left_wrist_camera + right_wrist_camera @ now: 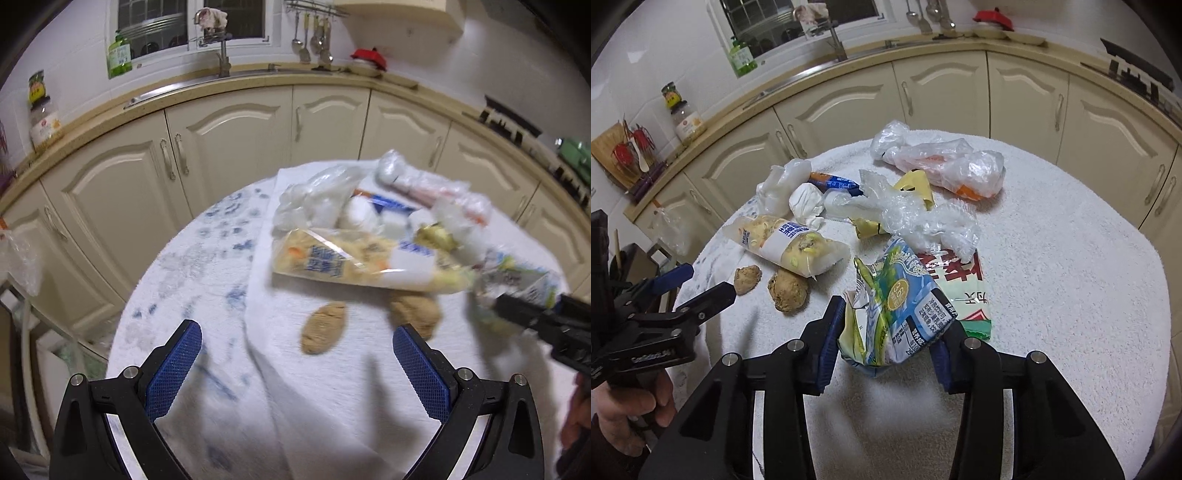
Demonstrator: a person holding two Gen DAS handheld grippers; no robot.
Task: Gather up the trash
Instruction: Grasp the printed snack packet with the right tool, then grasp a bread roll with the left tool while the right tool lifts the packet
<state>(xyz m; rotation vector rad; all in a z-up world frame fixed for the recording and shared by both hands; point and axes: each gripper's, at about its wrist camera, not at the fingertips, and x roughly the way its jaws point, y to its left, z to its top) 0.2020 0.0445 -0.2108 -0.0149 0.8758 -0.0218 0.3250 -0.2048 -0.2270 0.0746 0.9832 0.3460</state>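
The right hand-held gripper (888,332) is squeezed on a crumpled milk carton (897,314), with one blue pad on each side of it. The carton is blue, green and white, and it sits at the near edge of the trash pile on the tabletop (1071,277), which has a white fluffy towel on it. The carton lies partly on a flat wrapper with big red letters (960,280). The left hand-held gripper (297,343) is wide open and has nothing in it. It hangs over the towel near two brown lumps (786,291) that look like ginger, at the left side of the pile. A hand (628,410) holds that gripper's handle. Just behind the lumps lies a clear bag with a blue and white label (786,243) and yellow bits inside. Farther back are a white crumpled wad (805,203), a small blue and orange wrapper (834,182), a yellow wrapper (916,188) and some crinkly clear plastic (923,218). At the back of the pile is a clear bag with something orange in it (956,170). Cream cupboard doors (942,96) curve around behind the tabletop.
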